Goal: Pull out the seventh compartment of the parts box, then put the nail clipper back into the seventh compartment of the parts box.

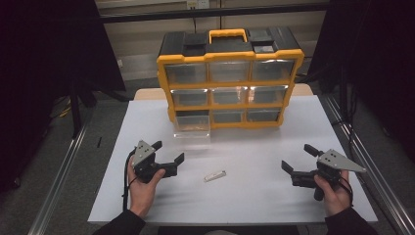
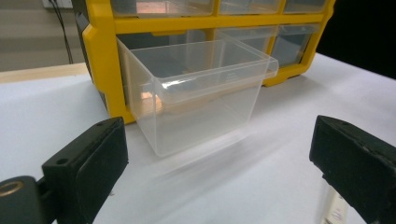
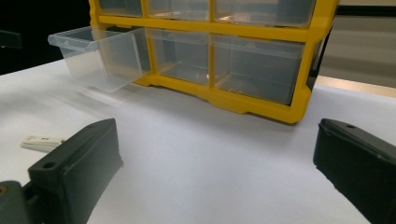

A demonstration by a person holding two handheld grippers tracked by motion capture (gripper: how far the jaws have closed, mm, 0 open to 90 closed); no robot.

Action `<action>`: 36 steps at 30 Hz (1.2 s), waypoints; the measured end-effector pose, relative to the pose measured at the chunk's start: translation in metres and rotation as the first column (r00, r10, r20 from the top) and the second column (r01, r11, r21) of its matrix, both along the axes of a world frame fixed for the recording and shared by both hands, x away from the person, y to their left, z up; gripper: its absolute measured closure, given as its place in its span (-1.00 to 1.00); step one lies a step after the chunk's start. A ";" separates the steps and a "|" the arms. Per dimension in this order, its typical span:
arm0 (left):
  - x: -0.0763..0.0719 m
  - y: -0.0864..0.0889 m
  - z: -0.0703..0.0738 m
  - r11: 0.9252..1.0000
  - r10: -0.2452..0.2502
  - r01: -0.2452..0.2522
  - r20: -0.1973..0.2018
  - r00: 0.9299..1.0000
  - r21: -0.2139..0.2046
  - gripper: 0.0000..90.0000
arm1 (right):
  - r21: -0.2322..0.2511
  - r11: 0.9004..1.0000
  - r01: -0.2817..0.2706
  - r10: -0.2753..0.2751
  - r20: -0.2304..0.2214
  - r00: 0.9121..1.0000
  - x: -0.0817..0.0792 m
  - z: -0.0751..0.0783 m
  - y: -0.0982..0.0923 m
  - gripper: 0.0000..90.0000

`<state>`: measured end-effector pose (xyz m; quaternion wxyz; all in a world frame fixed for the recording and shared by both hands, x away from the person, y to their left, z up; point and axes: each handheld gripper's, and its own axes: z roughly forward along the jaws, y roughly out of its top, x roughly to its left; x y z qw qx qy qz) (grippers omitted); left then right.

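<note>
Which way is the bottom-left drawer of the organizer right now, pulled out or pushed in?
Pulled out. The clear drawer juts forward from the yellow organizer, past the fronts of its neighbours, over the table.

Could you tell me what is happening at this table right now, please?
A person holds a claw in each hand over a white table. Both the left claw and the right claw are open and hold nothing. A small white piece lies on the table between them. Behind it stands a yellow drawer cabinet, whose bottom-left clear drawer is pulled out, apparently ready to receive something.
</note>
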<state>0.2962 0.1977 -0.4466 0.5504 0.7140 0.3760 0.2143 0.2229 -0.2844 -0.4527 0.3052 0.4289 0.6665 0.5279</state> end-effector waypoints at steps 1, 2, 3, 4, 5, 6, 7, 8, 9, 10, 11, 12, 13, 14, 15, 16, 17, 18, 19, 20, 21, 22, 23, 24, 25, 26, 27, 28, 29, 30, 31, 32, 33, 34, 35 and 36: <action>-0.002 0.002 0.000 1.000 -0.008 0.008 0.000 1.000 0.006 -0.90 | 0.001 1.000 0.005 -0.005 -0.003 1.000 0.000 0.000 0.000 -0.99; -0.004 0.004 0.000 1.000 -0.006 0.006 0.001 1.000 0.014 -0.90 | 0.005 1.000 0.006 -0.006 -0.003 1.000 0.000 0.000 0.001 -0.99; -0.006 0.005 0.000 1.000 -0.005 0.005 0.003 1.000 0.001 -0.90 | 0.004 1.000 0.007 -0.007 -0.002 1.000 0.000 0.000 0.001 -0.99; -0.008 0.007 0.000 1.000 -0.008 0.008 0.001 1.000 0.009 -0.90 | 0.000 1.000 0.004 -0.004 -0.003 1.000 0.000 0.000 0.000 -0.99; -0.010 0.008 0.000 1.000 -0.014 0.014 -0.002 1.000 0.002 -0.90 | -0.002 1.000 0.006 -0.006 -0.004 1.000 0.000 0.000 0.000 -0.99; -0.012 0.009 0.001 1.000 -0.011 0.011 0.005 1.000 -0.008 -0.90 | -0.002 1.000 0.002 -0.002 0.000 1.000 0.000 0.000 0.000 -0.99; -0.014 0.011 0.002 1.000 -0.013 0.013 0.015 1.000 0.001 -0.90 | -0.004 1.000 -0.001 0.001 0.001 1.000 -0.001 0.000 0.000 -0.99; -0.017 0.012 0.002 1.000 -0.017 0.017 0.015 1.000 0.011 -0.90 | -0.004 1.000 -0.001 0.001 0.002 1.000 -0.001 0.000 -0.001 -0.99; -0.019 0.013 0.003 1.000 -0.023 0.023 0.012 1.000 0.014 -0.90 | -0.004 1.000 0.000 0.000 0.000 1.000 -0.001 0.000 -0.001 -0.99; -0.021 0.014 0.003 1.000 -0.023 0.023 0.011 1.000 0.014 -0.90 | 0.000 1.000 0.005 -0.005 -0.002 1.000 -0.001 0.000 -0.001 -0.99; -0.023 0.016 0.003 1.000 -0.022 0.022 0.011 1.000 0.003 -0.90 | 0.001 1.000 0.005 -0.005 -0.003 1.000 -0.001 0.000 -0.001 -0.99; -0.025 0.017 0.004 1.000 -0.022 0.022 0.009 1.000 -0.003 -0.90 | -0.001 1.000 0.005 -0.005 -0.001 1.000 -0.001 0.000 -0.002 -0.99; -0.028 0.019 0.004 1.000 -0.018 0.018 0.010 1.000 -0.007 -0.90 | -0.002 1.000 0.005 -0.005 0.001 1.000 -0.001 0.000 -0.001 -0.99; -0.030 0.021 0.004 1.000 -0.017 0.017 0.012 1.000 -0.003 -0.90 | -0.001 1.000 0.001 -0.001 0.001 1.000 -0.002 0.000 -0.001 -0.99; -0.032 0.023 0.004 1.000 -0.017 0.017 0.008 1.000 0.000 -0.90 | -0.002 1.000 -0.001 0.001 0.001 1.000 -0.002 0.000 -0.001 -0.99; -0.034 0.025 0.004 1.000 -0.011 0.011 0.008 1.000 -0.006 -0.90 | -0.001 1.000 -0.002 0.002 0.000 1.000 -0.003 0.001 -0.001 -0.99; -0.035 0.027 0.003 1.000 -0.009 0.009 0.005 1.000 0.000 -0.90 | -0.003 1.000 0.002 -0.002 0.005 1.000 -0.003 0.001 -0.001 -0.99; -0.036 0.029 0.003 1.000 -0.008 0.008 0.005 1.000 0.008 -0.90 | -0.003 1.000 0.002 -0.002 0.005 1.000 -0.003 0.001 -0.001 -0.99; -0.036 0.030 0.003 1.000 -0.003 0.003 0.006 1.000 0.006 -0.90 | -0.002 1.000 0.003 -0.003 0.006 1.000 -0.003 0.001 -0.001 -0.99; -0.036 0.031 0.004 1.000 0.002 -0.002 0.001 1.000 0.013 -0.90 | 0.000 1.000 0.003 -0.003 0.008 1.000 -0.003 0.001 -0.001 -0.99; -0.035 0.031 0.004 1.000 0.001 -0.001 0.001 1.000 0.015 -0.90 | 0.000 1.000 0.003 -0.003 0.008 1.000 -0.003 0.000 -0.001 -0.99; -0.034 0.030 0.004 1.000 -0.003 0.003 -0.002 1.000 0.019 -0.90 | 0.000 1.000 0.003 -0.003 0.007 1.000 -0.003 0.000 -0.001 -0.99; -0.033 0.029 0.004 1.000 -0.016 0.016 -0.012 1.000 0.018 -0.90 | -0.001 1.000 0.001 -0.001 0.007 1.000 -0.003 0.001 -0.002 -0.99; -0.031 0.029 0.005 0.999 -0.030 0.030 -0.024 0.999 0.022 -0.90 | -0.001 1.000 -0.002 0.002 0.006 1.000 -0.003 0.001 -0.002 -0.99; -0.031 0.028 0.005 0.999 -0.052 0.053 -0.038 0.998 0.011 -0.90 | -0.001 1.000 -0.004 0.004 0.006 1.000 -0.003 0.001 -0.002 -0.99; -0.030 0.027 0.006 0.998 -0.066 0.067 -0.045 0.997 0.012 -0.90 | 0.000 1.000 -0.004 0.004 0.008 1.000 -0.003 0.000 -0.002 -0.99; -0.029 0.026 0.007 0.996 -0.084 0.085 -0.051 0.995 0.013 -0.89 | -0.004 1.000 -0.001 0.001 0.010 1.000 -0.002 0.000 -0.002 -0.99; -0.029 0.026 0.007 0.995 -0.102 0.103 -0.051 0.993 0.013 -0.88 | -0.001 1.000 0.002 -0.002 0.007 1.000 -0.003 0.000 -0.001 -0.99; -0.029 0.025 0.008 0.994 -0.107 0.108 -0.050 0.993 0.017 -0.87 | -0.003 1.000 0.000 0.000 0.009 1.000 -0.002 0.000 -0.001 -0.99; -0.028 0.025 0.008 0.993 -0.116 0.117 -0.043 0.992 0.018 -0.87 | -0.003 1.000 -0.003 0.003 0.003 1.000 -0.002 0.001 -0.001 -0.99; -0.027 0.025 0.008 0.991 -0.132 0.134 -0.045 0.990 0.023 -0.87 | -0.004 1.000 -0.004 0.004 0.003 1.000 -0.002 0.000 -0.001 -0.99; -0.026 0.026 0.007 0.988 -0.149 0.151 -0.051 0.987 0.023 -0.88 | -0.007 1.000 -0.007 0.007 0.002 1.000 -0.001 0.000 -0.001 -0.99; -0.025 0.025 0.007 0.987 -0.156 0.157 -0.056 0.986 0.021 -0.88 | -0.007 1.000 -0.007 0.007 0.002 1.000 -0.001 0.000 -0.001 -0.99; -0.024 0.024 0.006 0.988 -0.149 0.151 -0.063 0.987 0.028 -0.88 | -0.009 1.000 -0.003 0.003 0.003 1.000 -0.001 0.000 -0.001 -0.99; -0.023 0.024 0.005 0.983 -0.179 0.181 -0.072 0.981 0.022 -0.88 | -0.009 1.000 -0.001 0.001 0.003 1.000 -0.001 0.000 -0.001 -0.99; -0.023 0.023 0.005 0.985 -0.165 0.168 -0.070 0.984 0.037 -0.89 | -0.010 1.000 -0.001 0.001 0.004 1.000 -0.001 0.000 -0.001 -0.99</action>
